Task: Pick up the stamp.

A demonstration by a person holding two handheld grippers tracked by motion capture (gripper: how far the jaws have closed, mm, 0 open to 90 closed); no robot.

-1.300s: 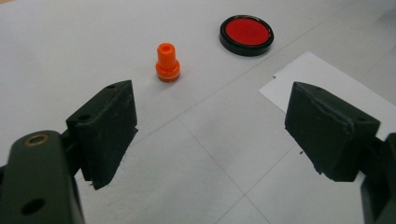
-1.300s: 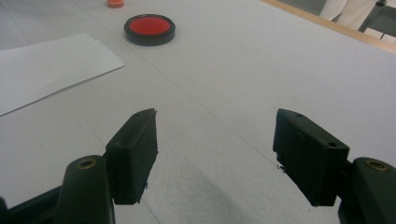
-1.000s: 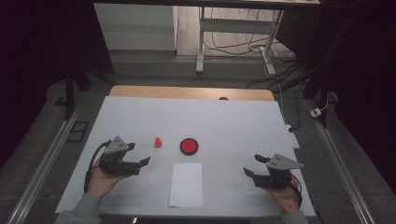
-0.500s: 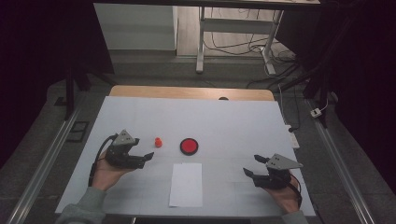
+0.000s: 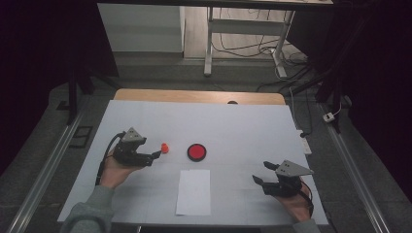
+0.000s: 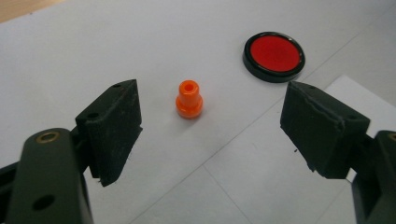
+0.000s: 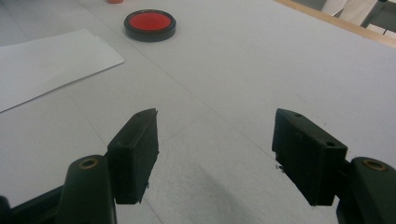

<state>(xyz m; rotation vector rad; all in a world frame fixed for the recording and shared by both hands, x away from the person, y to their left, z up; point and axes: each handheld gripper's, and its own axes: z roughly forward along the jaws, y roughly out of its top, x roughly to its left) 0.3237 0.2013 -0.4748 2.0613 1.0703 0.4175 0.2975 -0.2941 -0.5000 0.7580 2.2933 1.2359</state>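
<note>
Since the earlier frames your left hand has carried its gripper forward and to the right across the table, while your right hand has stayed where it was.

From the high view, your left gripper (image 5: 156, 154) now sits with its tips just short of the small orange peg (image 5: 164, 147), which stands on the white table cover (image 5: 243, 121) just beside them, slightly ahead and to the right. The red disc with the black rim (image 5: 197, 152) lies farther right, apart from the peg, and the white sheet of paper (image 5: 194, 191) lies nearer you. Your right gripper (image 5: 260, 173) rests well apart at the near right, so the left hand is clearly the nearer one.

In the left gripper view, the jaws stand wide apart and empty, and the peg (image 6: 189, 100) stands upright with its hole facing up, ahead of the pads and closer to the left-hand pad (image 6: 114, 128) than to the other. You would need to push a little farther forward to bring it between them, I judge. The disc (image 6: 273, 55) lies beyond, up and to the right.

In the right gripper view, your jaws are also wide and hold nothing; the disc (image 7: 150, 24) and paper (image 7: 51, 63) lie far ahead
</note>
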